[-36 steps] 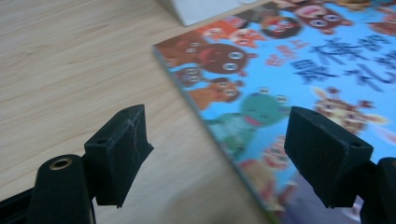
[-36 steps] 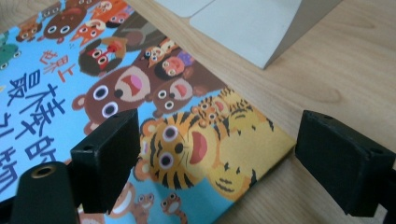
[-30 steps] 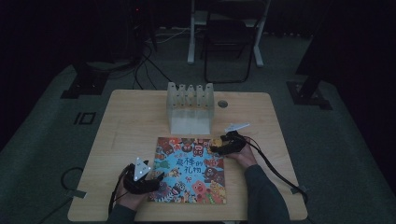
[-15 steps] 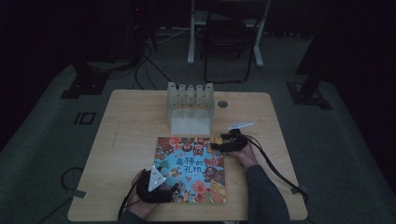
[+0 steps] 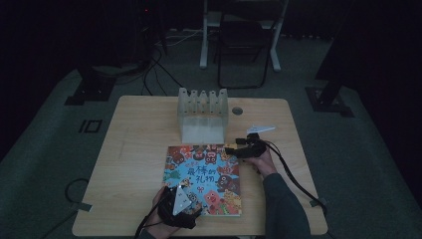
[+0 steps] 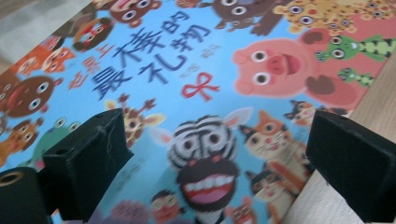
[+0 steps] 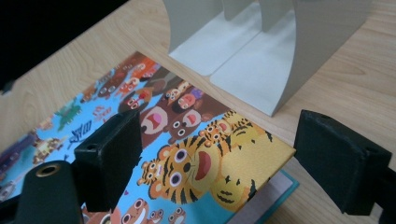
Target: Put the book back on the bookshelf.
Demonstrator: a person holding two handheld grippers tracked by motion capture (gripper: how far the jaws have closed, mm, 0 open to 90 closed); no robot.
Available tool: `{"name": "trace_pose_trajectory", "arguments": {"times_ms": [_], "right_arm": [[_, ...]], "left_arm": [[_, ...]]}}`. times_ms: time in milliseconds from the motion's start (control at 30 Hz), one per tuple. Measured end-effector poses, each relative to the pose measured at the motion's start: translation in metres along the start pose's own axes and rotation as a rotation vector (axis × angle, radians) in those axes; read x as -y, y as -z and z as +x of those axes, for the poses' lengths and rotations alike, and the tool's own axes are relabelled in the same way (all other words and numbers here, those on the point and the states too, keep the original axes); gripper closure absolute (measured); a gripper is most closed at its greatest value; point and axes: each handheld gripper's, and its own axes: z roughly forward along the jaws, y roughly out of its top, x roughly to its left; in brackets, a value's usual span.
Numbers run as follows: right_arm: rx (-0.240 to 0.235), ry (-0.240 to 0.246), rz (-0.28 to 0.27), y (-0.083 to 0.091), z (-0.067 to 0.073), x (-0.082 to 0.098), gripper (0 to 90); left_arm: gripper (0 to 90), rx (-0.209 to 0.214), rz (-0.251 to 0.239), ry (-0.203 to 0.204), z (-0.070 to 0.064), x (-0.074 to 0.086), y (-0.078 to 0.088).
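Since a second ago, I am bringing the left gripper point(image 5: 191, 195) off the bare wood and over the near left corner of the book point(image 5: 205, 178), while the right gripper point(image 5: 233, 150) is staying at the far right corner. Both are spread wide and holding nothing: in the left gripper view the jaws are straddling the zebra on the cover point(image 6: 205, 154), and in the right gripper view they are standing either side of the tiger corner point(image 7: 261, 154), which is already curling up a little off the page beneath. The book is lying flat and closed on the table point(image 5: 139, 149), its far edge just in front of the rack point(image 5: 202, 115). To do this well, I am judging that the right jaws should slide lower so one goes under that lifted corner and the other stays on top, then close on the cover alone, not the pages. Meanwhile I am keeping the left low and ready to press the near corner down, so the book is not skidding toward the rack as the cover lifts.
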Motion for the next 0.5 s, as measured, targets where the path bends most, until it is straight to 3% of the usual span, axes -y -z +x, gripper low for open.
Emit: {"name": "trace_pose_trajectory", "arguments": {"times_ms": [233,333,433,500], "right_arm": [[-0.003,-0.002,-0.005,0.001,0.002,-0.003,15.3],[-0.006,0.000,-0.012,0.002,0.002,-0.005,15.3],[-0.010,-0.001,-0.018,0.004,0.003,-0.006,15.3],[-0.014,-0.005,-0.024,0.005,0.004,-0.007,15.4]], "left_arm": [[1.7,0.016,0.001,-0.056,-0.015,-0.004,-0.009],[1.5,0.010,0.006,-0.086,-0.022,-0.005,-0.014],[1.0,-0.021,0.009,-0.132,-0.028,-0.007,-0.021],[1.0,-0.024,0.008,-0.130,-0.029,-0.008,-0.025]]}}
